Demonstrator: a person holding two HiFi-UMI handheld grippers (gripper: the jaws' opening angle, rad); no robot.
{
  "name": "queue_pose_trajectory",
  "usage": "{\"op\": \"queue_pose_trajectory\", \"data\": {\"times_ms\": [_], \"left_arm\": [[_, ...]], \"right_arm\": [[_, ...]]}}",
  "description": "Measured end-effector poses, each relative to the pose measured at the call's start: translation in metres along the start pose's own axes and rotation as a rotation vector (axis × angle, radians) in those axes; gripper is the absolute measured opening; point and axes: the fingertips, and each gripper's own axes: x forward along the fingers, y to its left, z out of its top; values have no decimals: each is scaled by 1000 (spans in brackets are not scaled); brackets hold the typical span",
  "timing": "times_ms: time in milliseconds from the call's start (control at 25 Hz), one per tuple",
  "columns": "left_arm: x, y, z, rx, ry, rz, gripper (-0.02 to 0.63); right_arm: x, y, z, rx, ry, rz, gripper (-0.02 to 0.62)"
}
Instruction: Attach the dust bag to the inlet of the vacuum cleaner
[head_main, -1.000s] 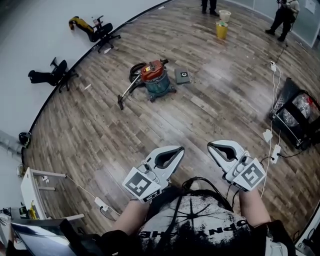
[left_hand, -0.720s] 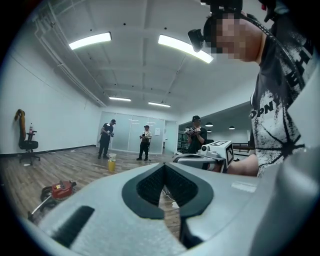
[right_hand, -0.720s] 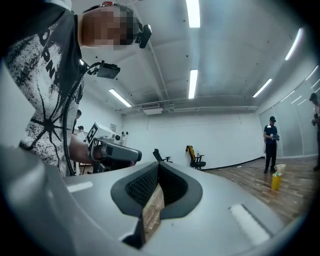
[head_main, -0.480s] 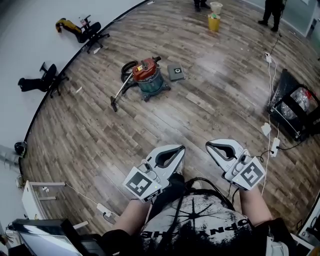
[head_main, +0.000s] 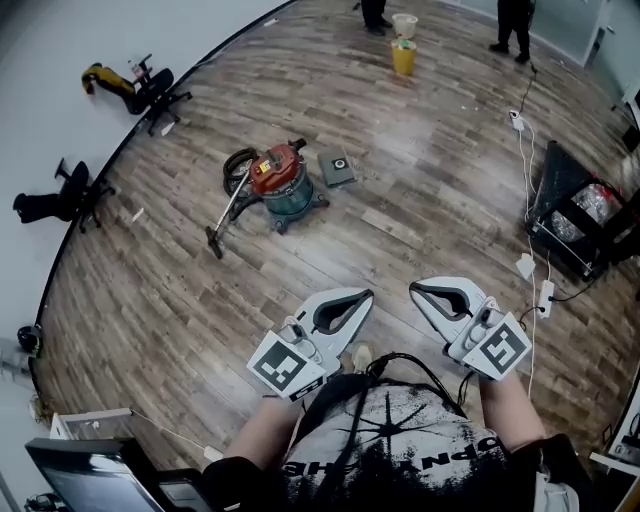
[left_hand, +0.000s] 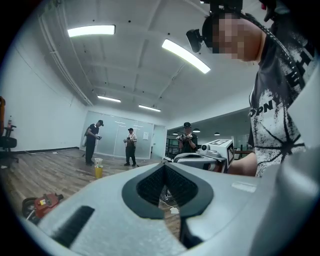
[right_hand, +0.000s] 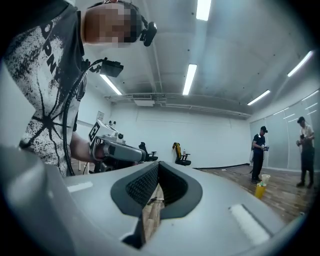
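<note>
Big room, plank floor (head_main: 430, 200). My left claw (head_main: 360, 297), right claw (head_main: 420, 291) both closed, empty: vacuum cleaner (head_main: 278, 180) well apart, nothing within reach, I judge.

- Wood-plank floor (head_main: 430, 190), grey-brown, fills most of the head view, with a glare patch at upper centre.
- White wall (head_main: 50, 40) curves along the upper left of the head view.
- Black office chair (head_main: 155, 88) by that wall at upper left, with something yellow on it. Second chair (head_main: 72, 193) lower down the left edge.
- Black rack (head_main: 575, 215) at the right edge, with a white cable (head_main: 527, 150) on the floor beside it.
- Monitor (head_main: 85, 478) in the bottom left corner.
- Long strip lights (left_hand: 185, 54) on the ceiling, lit.
- Glass partition (left_hand: 115, 137) at the far end in the left gripper view.
</note>
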Motion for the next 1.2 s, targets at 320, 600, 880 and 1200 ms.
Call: {"op": "queue_pose_trajectory", "data": {"times_ms": [320,600,880,1200], "left_arm": [[-1,55,3,19,22,-60,2],[-9,87,9,43,-16,-81,2],[-12,109,-2,15,-1,-102,2],[6,110,-6,-13,14,-143,2]], "right_arm": [[52,-22,-3,-13,13,-43,8],[83,-32,-9,-41,39,-81,8],[95,-36,-16,-37,50,-112,8],[87,-53,-12,-42,73,-151,8]]}}
